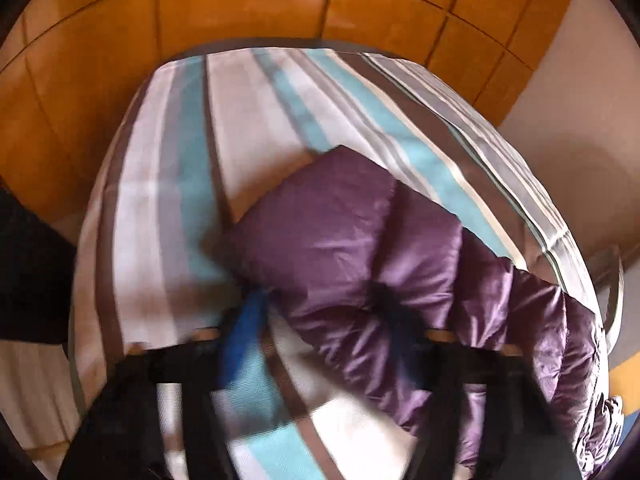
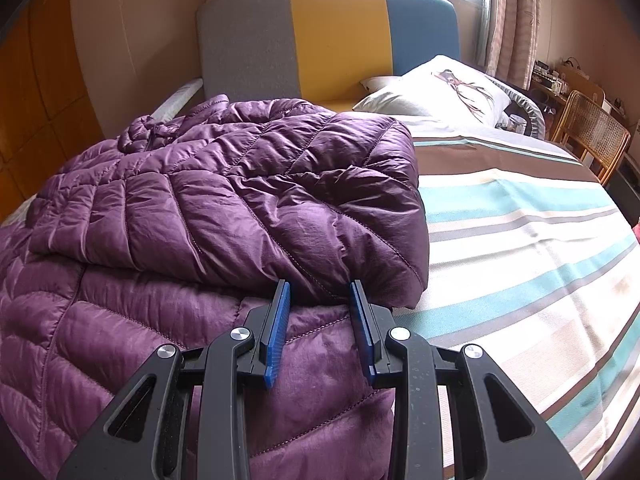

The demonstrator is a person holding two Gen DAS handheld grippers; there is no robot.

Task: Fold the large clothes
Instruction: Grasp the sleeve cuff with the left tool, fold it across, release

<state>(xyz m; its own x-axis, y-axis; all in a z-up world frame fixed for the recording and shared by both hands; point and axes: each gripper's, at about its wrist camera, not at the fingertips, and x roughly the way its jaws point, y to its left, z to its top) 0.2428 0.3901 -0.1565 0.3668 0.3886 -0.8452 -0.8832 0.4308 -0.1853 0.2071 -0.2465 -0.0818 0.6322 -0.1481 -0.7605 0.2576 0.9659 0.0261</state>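
right gripper (image 2: 318,292) pinching the purple jacket (image 2: 224,184) fold, left gripper (image 1: 320,316) blurry, can't tell; best kept low, pulled flat across the striped bedspread (image 2: 520,240).

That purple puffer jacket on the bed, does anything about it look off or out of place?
The purple jacket looks intact, folded over on itself on the striped bedspread. One oddity: in the left wrist view its far side hangs past the bed's edge. Nothing spilled.
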